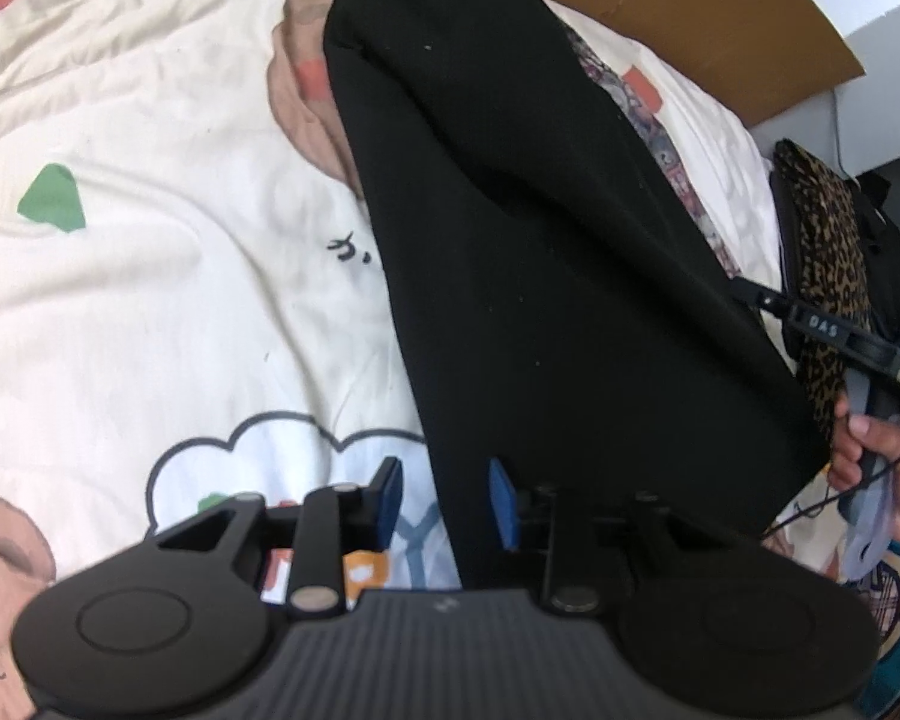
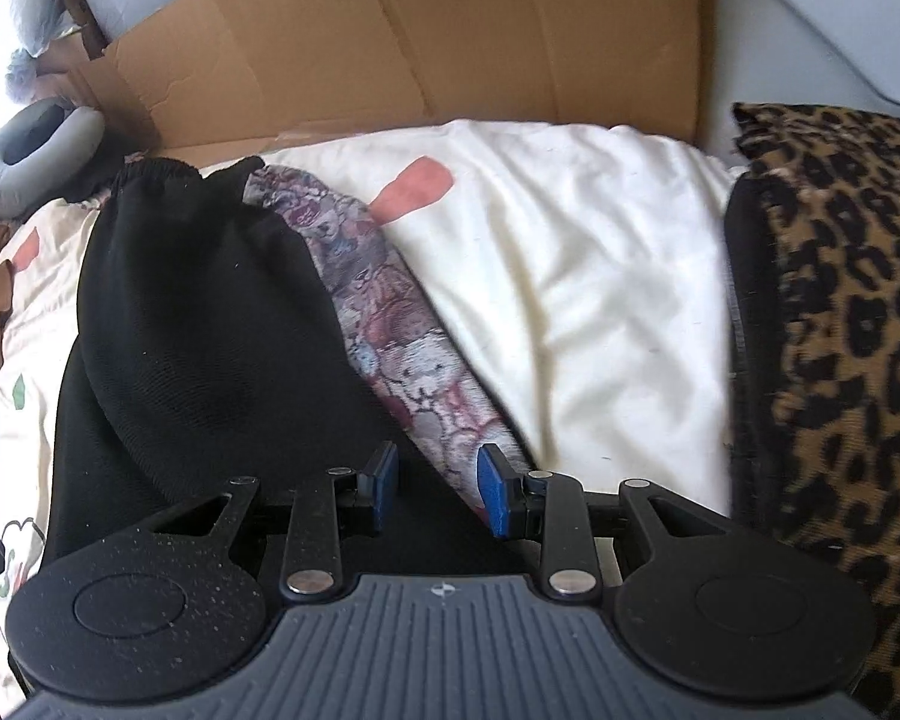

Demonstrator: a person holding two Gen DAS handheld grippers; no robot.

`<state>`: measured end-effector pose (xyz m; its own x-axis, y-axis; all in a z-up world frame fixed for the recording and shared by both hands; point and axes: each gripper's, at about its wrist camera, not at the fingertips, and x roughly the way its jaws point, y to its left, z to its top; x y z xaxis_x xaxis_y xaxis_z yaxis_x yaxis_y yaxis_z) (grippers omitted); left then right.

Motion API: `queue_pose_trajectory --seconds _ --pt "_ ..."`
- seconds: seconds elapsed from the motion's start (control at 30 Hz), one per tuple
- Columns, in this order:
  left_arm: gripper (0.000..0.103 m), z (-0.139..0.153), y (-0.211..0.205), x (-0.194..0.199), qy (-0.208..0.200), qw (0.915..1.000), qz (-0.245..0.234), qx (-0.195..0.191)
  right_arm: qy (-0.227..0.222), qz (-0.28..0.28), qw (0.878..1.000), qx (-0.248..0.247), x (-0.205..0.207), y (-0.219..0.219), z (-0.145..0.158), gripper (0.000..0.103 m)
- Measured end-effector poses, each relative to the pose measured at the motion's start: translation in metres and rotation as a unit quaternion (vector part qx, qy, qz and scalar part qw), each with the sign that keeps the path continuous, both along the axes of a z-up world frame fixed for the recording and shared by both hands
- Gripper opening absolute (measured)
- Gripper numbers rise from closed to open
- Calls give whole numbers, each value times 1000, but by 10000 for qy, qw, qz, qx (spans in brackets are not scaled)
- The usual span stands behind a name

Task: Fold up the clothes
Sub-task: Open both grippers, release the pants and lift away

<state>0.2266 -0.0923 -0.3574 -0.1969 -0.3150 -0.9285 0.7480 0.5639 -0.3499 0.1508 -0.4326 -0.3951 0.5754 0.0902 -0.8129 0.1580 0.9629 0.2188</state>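
The black, soft-knit trousers with an elastic gathered waistband (image 1: 510,228) lie stretched out on the cream bedsheet printed with pink, green and cloud-outline cartoon shapes (image 1: 138,276); the waistband is at the end farthest from both cameras, close to the flat brown cardboard sheet (image 2: 426,42) that stands along the sheet's far edge. Under the trousers' right-hand edge, as the right wrist view shows it, a strip of grey-and-mauve fabric patterned with teddy bears (image 2: 390,324) sticks out, touching the black cloth. Beyond that strip, past a stretch of bare cream sheet, lies a leopard-print cushion in tan and black (image 2: 840,324). On the other side of the trousers, near the waistband, a grey ring-shaped neck pillow (image 2: 30,150) rests by crumpled brown cloth.

The left gripper (image 1: 444,498), black with blue pads, stands partly parted over the near left edge of the trousers; one pad is over the sheet, the other over the black cloth, and nothing is pinched between them. The right gripper (image 2: 435,489) is likewise partly parted, with black cloth and the tip of the teddy strip seen in its gap, not clamped. In the left wrist view the person's hand (image 1: 870,456) grips the right gripper's handle beside the trousers' near right edge.
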Motion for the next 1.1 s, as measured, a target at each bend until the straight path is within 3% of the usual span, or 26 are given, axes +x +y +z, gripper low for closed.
queue_pose_trajectory --seconds 0.17,0.27,0.53,0.73,0.87,1.0,1.1 --pt "33 -1 -7 6 56 9998 -102 145 179 377 9986 -337 9 18 -11 36" --pt "33 2 -26 15 -146 9990 -292 291 272 499 9973 -466 12 24 -16 36" --pt "33 41 -100 23 -389 9982 -456 -50 146 645 9972 -343 11 23 -18 35" --pt "33 61 -156 27 -540 9977 -395 -59 -72 563 9984 -48 11 17 -17 35" --pt "33 68 -187 26 -695 9970 -335 -23 -186 636 9978 48 14 20 -18 35" --pt "33 68 -212 25 -777 9963 -363 -61 -207 710 9972 104 16 24 -18 24" --pt "33 64 -233 20 -853 9955 -402 -54 -293 697 9969 216 19 26 -14 24"
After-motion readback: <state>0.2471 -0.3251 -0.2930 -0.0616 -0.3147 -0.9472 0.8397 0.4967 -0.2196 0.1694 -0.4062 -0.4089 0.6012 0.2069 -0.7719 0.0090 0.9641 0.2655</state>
